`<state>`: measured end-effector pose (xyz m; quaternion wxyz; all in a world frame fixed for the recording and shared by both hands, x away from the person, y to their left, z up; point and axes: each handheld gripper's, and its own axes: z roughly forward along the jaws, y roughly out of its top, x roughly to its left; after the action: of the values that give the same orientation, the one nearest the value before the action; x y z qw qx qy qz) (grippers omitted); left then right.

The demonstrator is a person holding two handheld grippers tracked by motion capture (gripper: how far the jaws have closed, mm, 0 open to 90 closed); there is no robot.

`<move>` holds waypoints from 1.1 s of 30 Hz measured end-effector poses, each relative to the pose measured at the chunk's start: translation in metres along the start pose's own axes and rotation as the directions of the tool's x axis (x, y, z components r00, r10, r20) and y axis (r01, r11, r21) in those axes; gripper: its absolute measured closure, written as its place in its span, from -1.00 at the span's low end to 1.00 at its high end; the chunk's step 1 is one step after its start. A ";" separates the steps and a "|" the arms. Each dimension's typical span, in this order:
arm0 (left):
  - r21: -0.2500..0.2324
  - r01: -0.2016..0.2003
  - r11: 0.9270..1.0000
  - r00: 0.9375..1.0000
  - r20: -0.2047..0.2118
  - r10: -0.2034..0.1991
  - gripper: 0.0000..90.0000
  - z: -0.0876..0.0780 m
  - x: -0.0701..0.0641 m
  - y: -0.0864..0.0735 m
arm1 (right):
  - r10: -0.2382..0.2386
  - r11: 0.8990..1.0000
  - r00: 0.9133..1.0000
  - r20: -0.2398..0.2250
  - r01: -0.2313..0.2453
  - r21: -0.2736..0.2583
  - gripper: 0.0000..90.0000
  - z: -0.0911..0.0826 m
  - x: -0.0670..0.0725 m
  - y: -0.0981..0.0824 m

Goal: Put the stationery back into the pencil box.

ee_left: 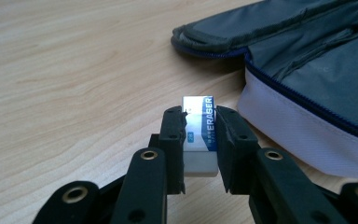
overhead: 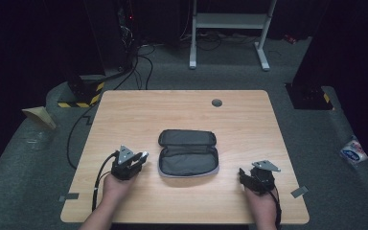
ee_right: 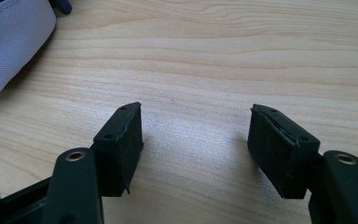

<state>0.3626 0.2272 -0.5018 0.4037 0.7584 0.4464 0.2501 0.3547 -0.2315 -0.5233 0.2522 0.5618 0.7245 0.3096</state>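
Clamping the eraser (ee_left: pixel 199 135) upright between closed jaws, left gripper (overhead: pixel 133 161) just left of the open pencil case (overhead: pixel 188 153), long axis across the table, nearer than the empty, half-open right gripper (overhead: pixel 247 176).

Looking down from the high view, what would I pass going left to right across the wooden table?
Left gripper clamping an eraser → open grey pencil case → right gripper, jaws open with nothing between them.
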 end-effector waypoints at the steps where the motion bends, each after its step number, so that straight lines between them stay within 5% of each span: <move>1: -0.008 0.002 1.000 1.000 0.002 -0.002 0.63 -0.001 0.000 0.001 | 0.000 1.000 1.000 0.000 0.000 0.000 -0.22 0.000 0.000 0.000; 33: -0.153 0.018 0.988 0.999 0.030 -0.014 0.63 -0.026 -0.006 0.029 | -0.002 1.000 1.000 -0.001 0.002 0.000 -0.21 0.000 0.000 0.000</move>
<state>0.3548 0.2242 -0.4634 0.4692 0.7250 0.4261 0.2697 0.3545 -0.2311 -0.5231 0.2523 0.5609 0.7252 0.3096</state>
